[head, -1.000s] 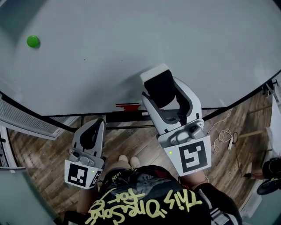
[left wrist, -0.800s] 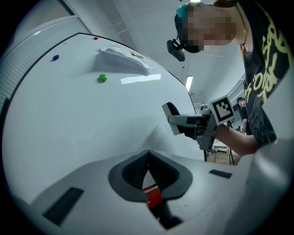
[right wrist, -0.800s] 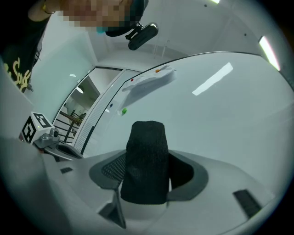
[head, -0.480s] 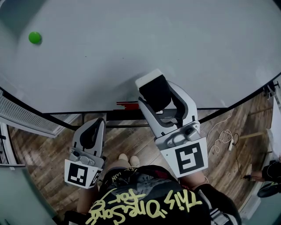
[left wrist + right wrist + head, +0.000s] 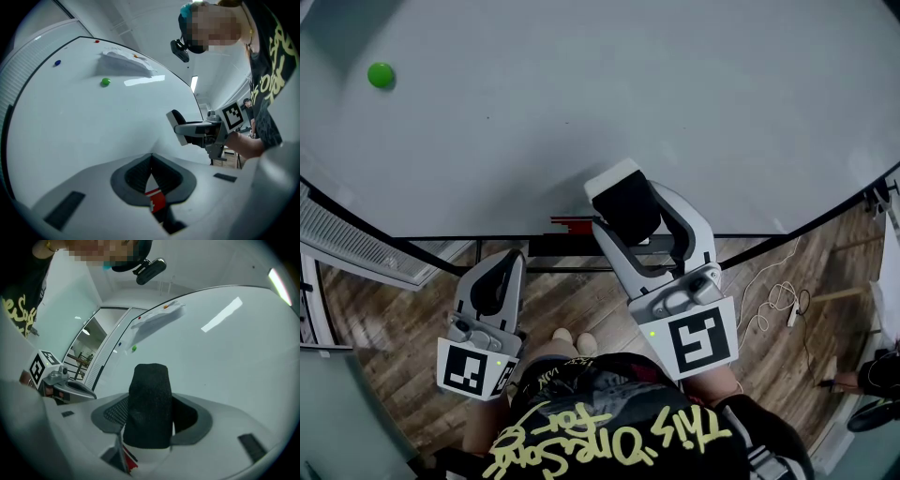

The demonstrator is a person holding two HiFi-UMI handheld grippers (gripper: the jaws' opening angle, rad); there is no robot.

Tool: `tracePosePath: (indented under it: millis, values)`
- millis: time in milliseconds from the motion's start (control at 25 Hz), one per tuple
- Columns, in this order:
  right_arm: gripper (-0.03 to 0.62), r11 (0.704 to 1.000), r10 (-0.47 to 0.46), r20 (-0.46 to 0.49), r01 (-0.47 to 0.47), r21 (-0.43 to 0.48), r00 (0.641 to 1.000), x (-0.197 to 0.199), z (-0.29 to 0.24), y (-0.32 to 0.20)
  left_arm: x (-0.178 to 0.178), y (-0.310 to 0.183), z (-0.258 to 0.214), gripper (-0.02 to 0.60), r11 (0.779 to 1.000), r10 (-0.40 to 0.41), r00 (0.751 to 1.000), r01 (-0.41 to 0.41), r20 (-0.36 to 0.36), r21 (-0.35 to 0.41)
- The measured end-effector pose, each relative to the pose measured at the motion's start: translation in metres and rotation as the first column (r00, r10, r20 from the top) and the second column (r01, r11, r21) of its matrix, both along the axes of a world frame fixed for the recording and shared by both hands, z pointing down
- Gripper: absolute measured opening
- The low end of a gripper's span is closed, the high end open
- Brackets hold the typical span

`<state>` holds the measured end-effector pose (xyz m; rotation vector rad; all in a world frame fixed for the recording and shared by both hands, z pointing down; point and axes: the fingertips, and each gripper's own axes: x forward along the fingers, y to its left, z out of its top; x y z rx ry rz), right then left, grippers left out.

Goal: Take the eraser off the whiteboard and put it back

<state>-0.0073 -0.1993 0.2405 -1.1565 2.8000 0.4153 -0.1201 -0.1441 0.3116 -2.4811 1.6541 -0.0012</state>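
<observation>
My right gripper (image 5: pixel 630 214) is shut on the eraser (image 5: pixel 625 199), a white block with a black felt face. It is held in front of the lower part of the whiteboard (image 5: pixel 581 94); I cannot tell whether it touches the board. In the right gripper view the eraser (image 5: pixel 150 404) stands upright between the jaws. The left gripper view shows the eraser (image 5: pixel 176 125) from the side. My left gripper (image 5: pixel 501 274) hangs lower left, below the board's edge, jaws shut with nothing in them.
A green magnet (image 5: pixel 381 74) sticks to the board at upper left. A sheet of paper (image 5: pixel 124 63) and a blue magnet (image 5: pixel 57 62) are higher up. A red marker (image 5: pixel 572 223) lies on the tray (image 5: pixel 562 247) under the board. A cable (image 5: pixel 773 295) trails over the wooden floor at right.
My right gripper has shifted slightly left and nearer to me with the eraser still in it. The left gripper has stayed where it was.
</observation>
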Motion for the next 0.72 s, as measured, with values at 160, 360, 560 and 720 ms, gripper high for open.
tracePosePath:
  millis: [160,360,560,720]
  values:
    - [0.259,1.0,-0.01,0.0,0.01,-0.002,1.0,0.0,0.001,0.0,0.002,0.0,-0.001,0.008,1.0,-0.004,1.0,0.004,0.003,-0.001]
    - [0.259,1.0,-0.022,-0.006,0.022,-0.01,1.0,-0.006,0.006,0.002,0.0,0.0,0.001,0.008,1.0,-0.006,1.0,0.006,0.003,-0.005]
    - [0.259,0.999,-0.033,-0.01,0.033,-0.021,0.999,-0.007,0.012,0.004,0.001,0.001,0.003,0.008,1.0,-0.007,1.0,0.007,0.003,-0.004]
    - [0.259,0.999,-0.044,-0.017,0.043,-0.023,0.999,-0.02,0.015,0.007,-0.01,0.002,0.004,0.008,1.0,-0.008,1.0,0.008,-0.003,-0.002]
